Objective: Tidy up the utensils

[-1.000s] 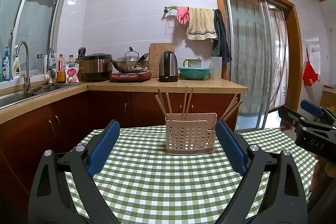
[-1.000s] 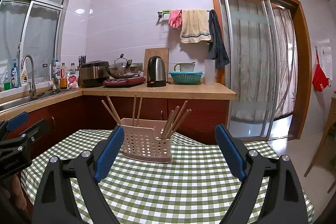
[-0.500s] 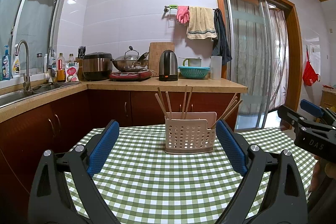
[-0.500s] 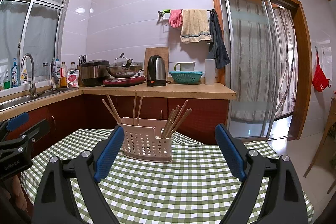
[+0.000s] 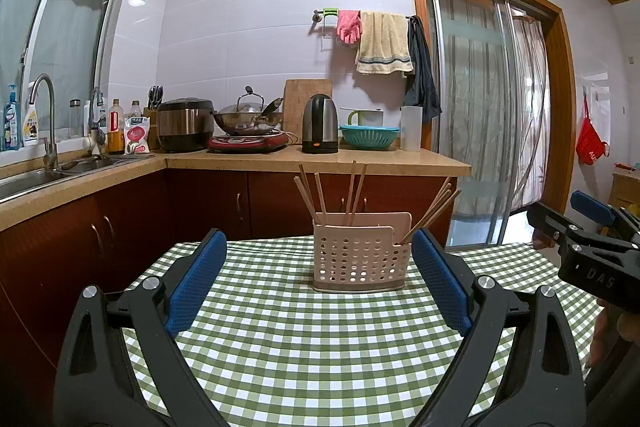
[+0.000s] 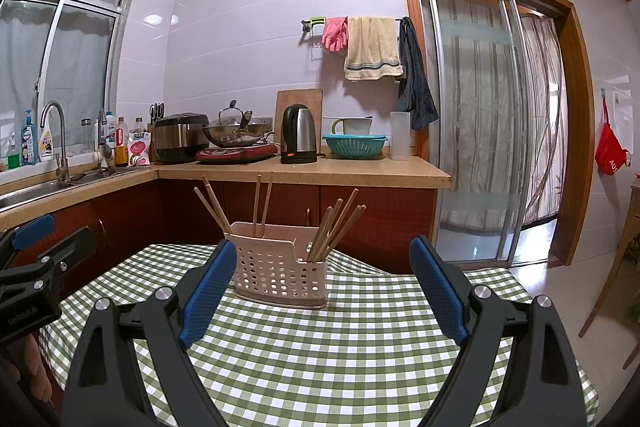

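green-checked cloth (image 5: 304, 339) covers the table, with a kitchen counter behind. on it stands a pale perforated utensil holder (image 5: 360, 255), upright, its chopsticks (image 6: 336, 231) in two compartments: some splayed in the bigger one, a bunch leaning in the small end one. no utensil lies loose on the cloth in view. left gripper (image 5: 316, 283) and right gripper (image 6: 320, 291) both hang over the table, tongs spread apart and empty. this fits sorting about to go on or already finished. any regrouping would likely go best gripping one stick high on its shaft, lifting straight, the other gripper steadying the light holder.
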Available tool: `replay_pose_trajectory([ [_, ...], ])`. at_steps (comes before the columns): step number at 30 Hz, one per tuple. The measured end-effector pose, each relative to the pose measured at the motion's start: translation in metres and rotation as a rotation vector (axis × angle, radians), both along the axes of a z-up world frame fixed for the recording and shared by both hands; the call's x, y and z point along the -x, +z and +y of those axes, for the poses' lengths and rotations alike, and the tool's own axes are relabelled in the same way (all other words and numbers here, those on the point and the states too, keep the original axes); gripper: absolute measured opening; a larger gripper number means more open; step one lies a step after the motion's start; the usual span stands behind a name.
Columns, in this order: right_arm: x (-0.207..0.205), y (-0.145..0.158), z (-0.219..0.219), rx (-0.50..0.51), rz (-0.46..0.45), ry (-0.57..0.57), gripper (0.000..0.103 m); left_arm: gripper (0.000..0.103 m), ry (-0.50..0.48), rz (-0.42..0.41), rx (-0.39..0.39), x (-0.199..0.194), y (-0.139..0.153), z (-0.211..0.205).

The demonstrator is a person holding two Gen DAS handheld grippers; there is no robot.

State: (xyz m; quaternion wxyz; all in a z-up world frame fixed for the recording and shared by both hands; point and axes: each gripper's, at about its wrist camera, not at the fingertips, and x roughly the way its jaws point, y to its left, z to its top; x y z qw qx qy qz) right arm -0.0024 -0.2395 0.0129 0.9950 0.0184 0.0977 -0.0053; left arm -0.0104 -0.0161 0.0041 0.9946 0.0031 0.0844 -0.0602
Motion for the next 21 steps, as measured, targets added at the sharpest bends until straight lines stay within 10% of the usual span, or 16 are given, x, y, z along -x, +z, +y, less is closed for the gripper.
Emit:
replay_pose_trajectory([
  [21,0.002,-0.003,0.004,0.002,0.007,0.003,0.086,0.099,0.018,0.022,-0.027,-0.002,-0.004,-0.011],
])
